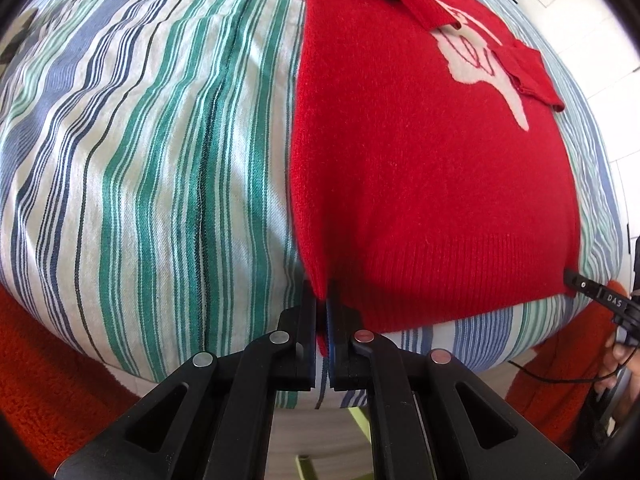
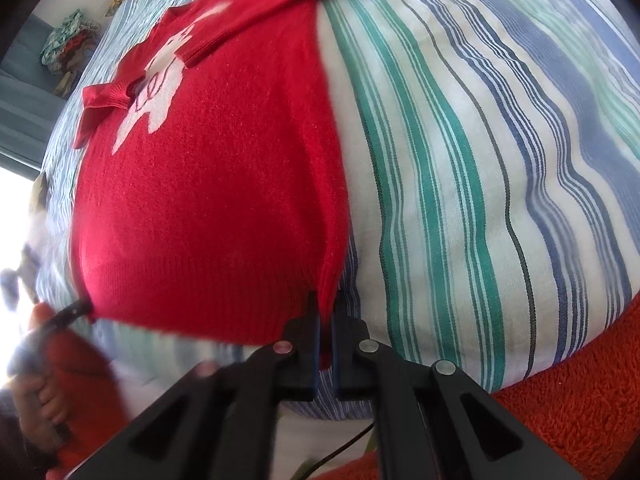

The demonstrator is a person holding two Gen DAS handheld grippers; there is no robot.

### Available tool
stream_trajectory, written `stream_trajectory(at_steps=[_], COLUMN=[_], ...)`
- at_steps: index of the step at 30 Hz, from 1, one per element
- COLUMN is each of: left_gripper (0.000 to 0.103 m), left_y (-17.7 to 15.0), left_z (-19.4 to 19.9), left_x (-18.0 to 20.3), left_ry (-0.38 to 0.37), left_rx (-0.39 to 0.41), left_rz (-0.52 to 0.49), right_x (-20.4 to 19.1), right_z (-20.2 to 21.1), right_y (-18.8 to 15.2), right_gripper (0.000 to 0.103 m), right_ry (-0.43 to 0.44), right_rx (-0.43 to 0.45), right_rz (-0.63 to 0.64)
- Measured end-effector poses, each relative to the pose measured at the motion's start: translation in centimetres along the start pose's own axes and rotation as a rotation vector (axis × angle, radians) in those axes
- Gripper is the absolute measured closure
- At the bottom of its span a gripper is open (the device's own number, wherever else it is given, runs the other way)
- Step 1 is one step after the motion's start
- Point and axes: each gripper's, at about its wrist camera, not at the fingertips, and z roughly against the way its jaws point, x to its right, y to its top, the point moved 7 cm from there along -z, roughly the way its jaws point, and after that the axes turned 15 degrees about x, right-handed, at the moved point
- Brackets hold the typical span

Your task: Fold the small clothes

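Red sweater (image 1: 420,168) lies flat on the striped sheet (image 1: 160,160), sleeves folded in. Left claw (image 1: 323,320) and right claw (image 2: 327,332) are each clamped tight on a bottom hem corner.

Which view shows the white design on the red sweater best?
The left wrist view: the white design on the red sweater is sharp there, though both folded sleeves cover parts. The right wrist view shows it blurred and smaller.
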Motion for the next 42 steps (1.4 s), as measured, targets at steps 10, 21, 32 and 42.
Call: stream_trajectory(at_steps=[10,21,32,42], left_gripper=[0.1,0.098,0.097,0.064], left_y=[-0.3,-0.3,-0.4,-1.3], left_z=[-0.3,-0.8,-0.6,0.8], left_x=[0.1,0.7,1.0,2.7], left_ry=[0.004,0.011,0.024,0.106], left_rx=[-0.002,-0.002,-0.003,-0.025], left_rz=[-0.008,-0.032,-0.048,-0.143], right_x=[0.2,0.8,0.8,0.3], right_z=[-0.5,-0.5,-0.4,0.9], right_y=[0.0,0.2,0.2,0.3], right_gripper=[0.099,0.1,0.1,0.085], right_ry=[0.012,0.014,0.012,0.012], right_rx=[-0.009,-0.009,-0.013,-0.02], right_rz=[-0.014,-0.019,-0.015,-0.007])
